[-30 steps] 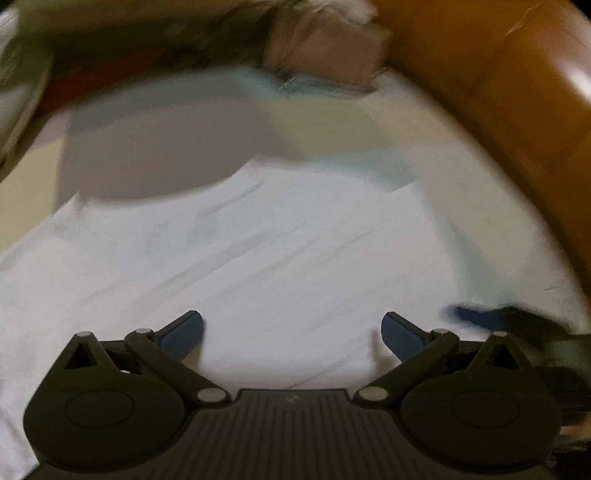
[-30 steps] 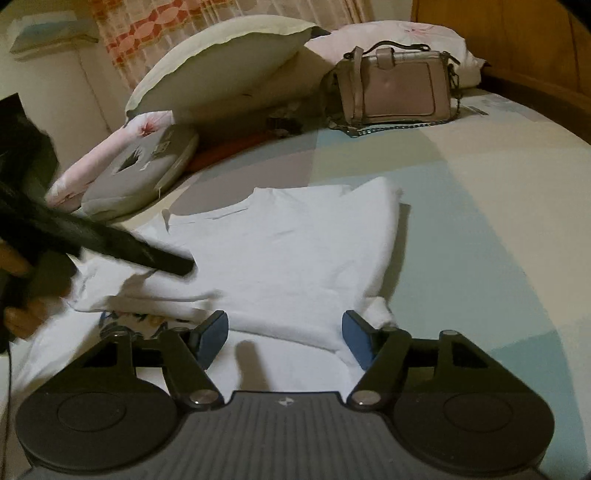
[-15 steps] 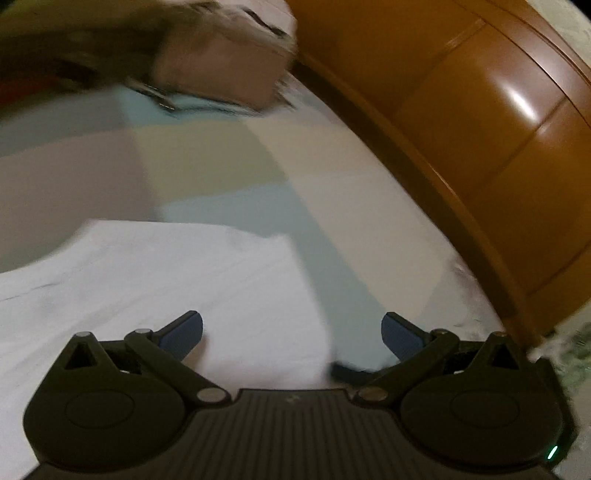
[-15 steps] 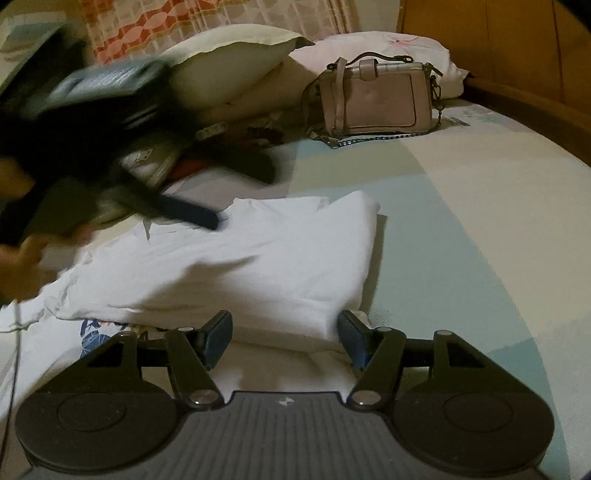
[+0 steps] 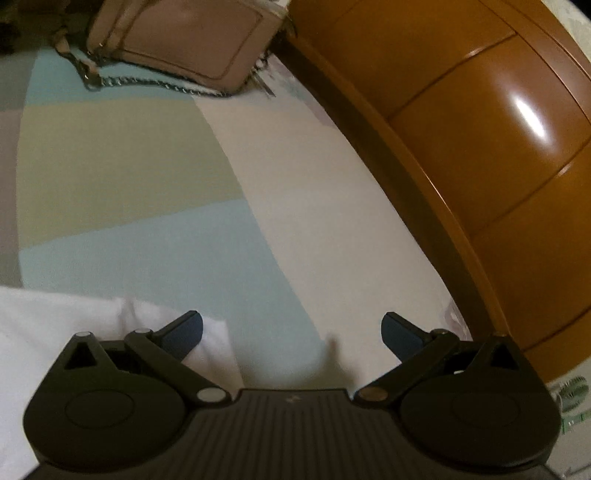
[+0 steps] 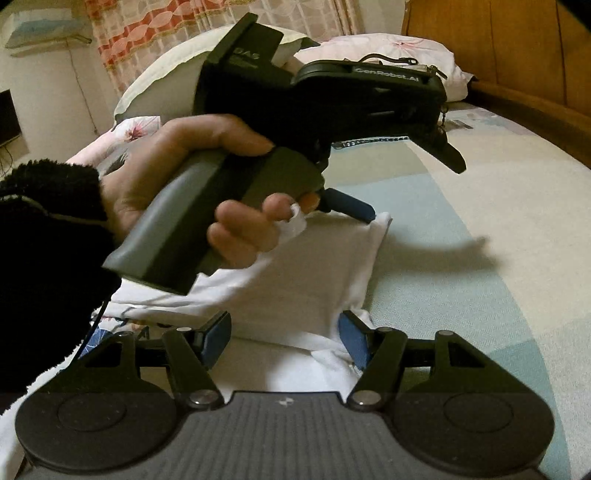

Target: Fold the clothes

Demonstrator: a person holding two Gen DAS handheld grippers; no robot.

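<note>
Bare bedsheet (image 5: pixel 332 221) lies open between the white shirt (image 6: pixel 314 266), handbag (image 5: pixel 177 40) and wooden bedframe (image 5: pixel 480 155).

A plain white cotton T-shirt (image 6: pixel 314 273) is lying on a bedsheet (image 5: pixel 155 206) showing pale blocks of blue, green, cream and grey. The dusty-pink leather handbag (image 5: pixel 184 40) is trailing a silver chain. The headboard (image 5: pixel 480 122) is glowing glossy orange-brown, and the curtain (image 6: pixel 122 26) is showing a red-and-peach pattern (lattice-like). Both black grippers are wearing blue pads (image 6: pixel 352 339).
</note>
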